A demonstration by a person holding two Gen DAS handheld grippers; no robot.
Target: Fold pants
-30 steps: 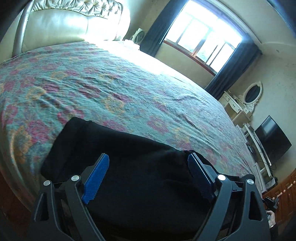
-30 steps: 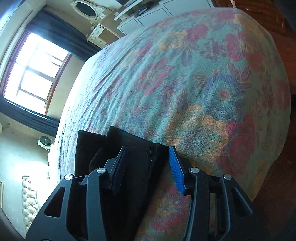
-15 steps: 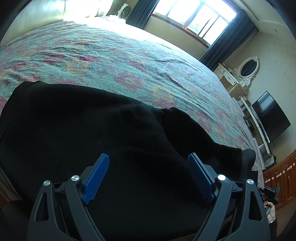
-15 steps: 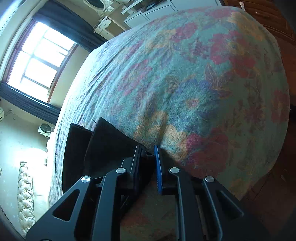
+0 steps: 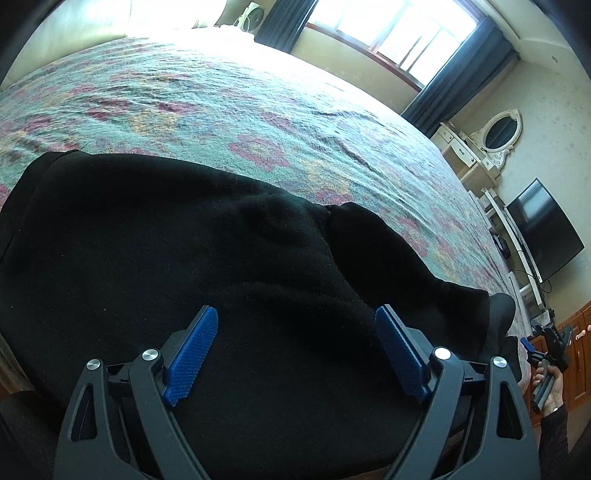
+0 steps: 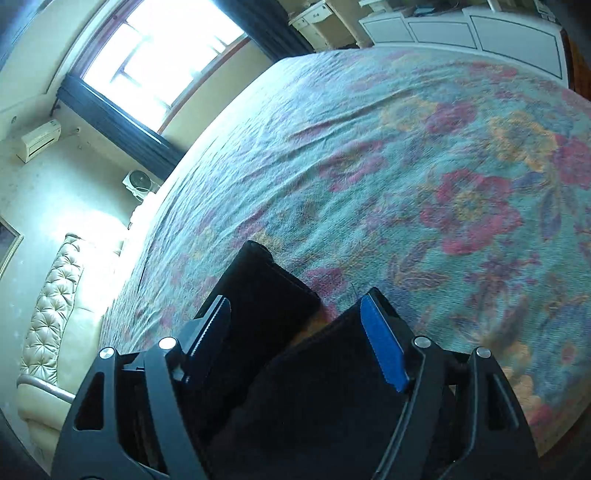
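Black pants (image 5: 177, 251) lie spread on the floral bedspread (image 5: 229, 110), near the bed's front edge. My left gripper (image 5: 295, 317) is open just above the cloth, its blue pads wide apart. In the right wrist view two black pant-leg ends (image 6: 266, 291) lie on the bedspread (image 6: 443, 184). My right gripper (image 6: 295, 310) is open over them, cloth between and under its fingers. The right gripper also shows in the left wrist view (image 5: 550, 347), held in a hand beyond the leg ends.
A cream tufted headboard (image 6: 51, 295) stands at the bed's head. A bright window (image 5: 399, 26) with dark curtains is behind. A white dresser with oval mirror (image 5: 498, 129), a TV (image 5: 543, 229) and white cabinets (image 6: 461, 26) line the wall.
My right gripper was open, shut on a pant-leg edge half a second ago, and is open again, tilted toward the bed. The left gripper moved in over the pants, staying open.
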